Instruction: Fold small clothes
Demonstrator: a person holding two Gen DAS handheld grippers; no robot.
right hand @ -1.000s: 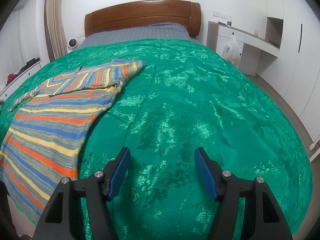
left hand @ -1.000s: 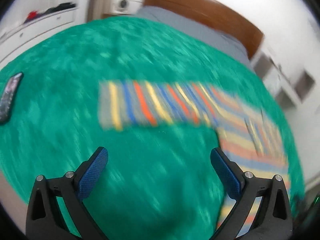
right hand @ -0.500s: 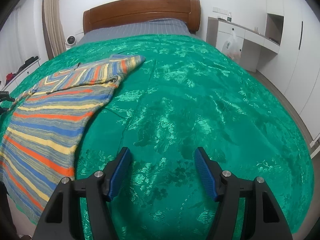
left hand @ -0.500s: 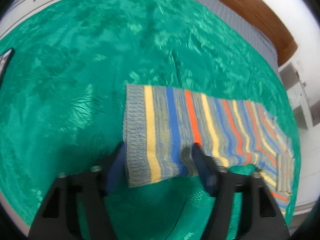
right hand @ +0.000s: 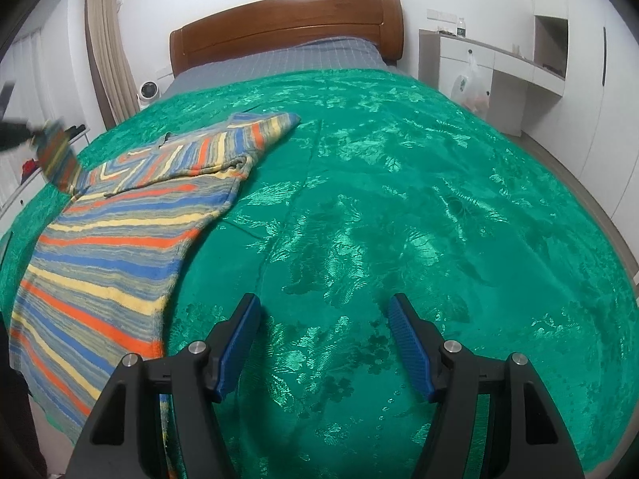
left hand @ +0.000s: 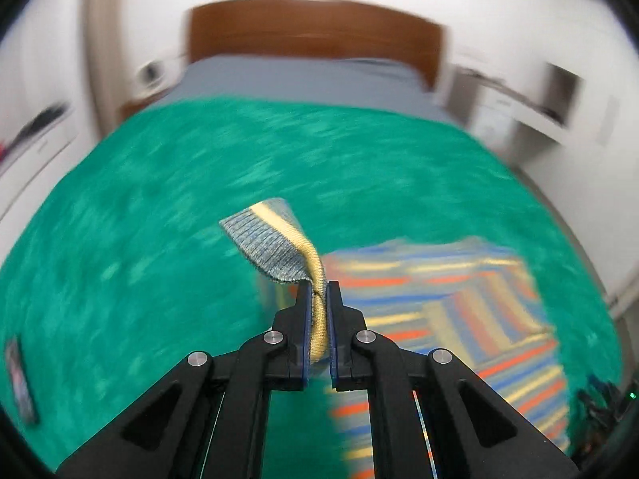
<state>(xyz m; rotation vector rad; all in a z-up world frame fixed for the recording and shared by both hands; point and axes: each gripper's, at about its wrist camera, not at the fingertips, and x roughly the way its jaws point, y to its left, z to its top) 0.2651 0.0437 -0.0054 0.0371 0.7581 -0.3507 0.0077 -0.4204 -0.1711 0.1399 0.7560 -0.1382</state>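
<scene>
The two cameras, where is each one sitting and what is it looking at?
Left wrist: sits on the left gripper, looking along its fingers, shut on the striped sweater cuff, towards the headboard.
Right wrist: sits on the right gripper, open over the green bedspread, facing the headboard too.
Shared: sweater, bedspread, headboard.

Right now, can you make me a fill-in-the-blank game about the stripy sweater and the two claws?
1. The left claw is shut on the stripy sweater's ____.
2. The right claw is open and holds ____.
3. The bedspread under the sweater is coloured ____.
4. The headboard behind the bed is made of ____.

Missing words: sleeve; nothing; green; wood
</scene>
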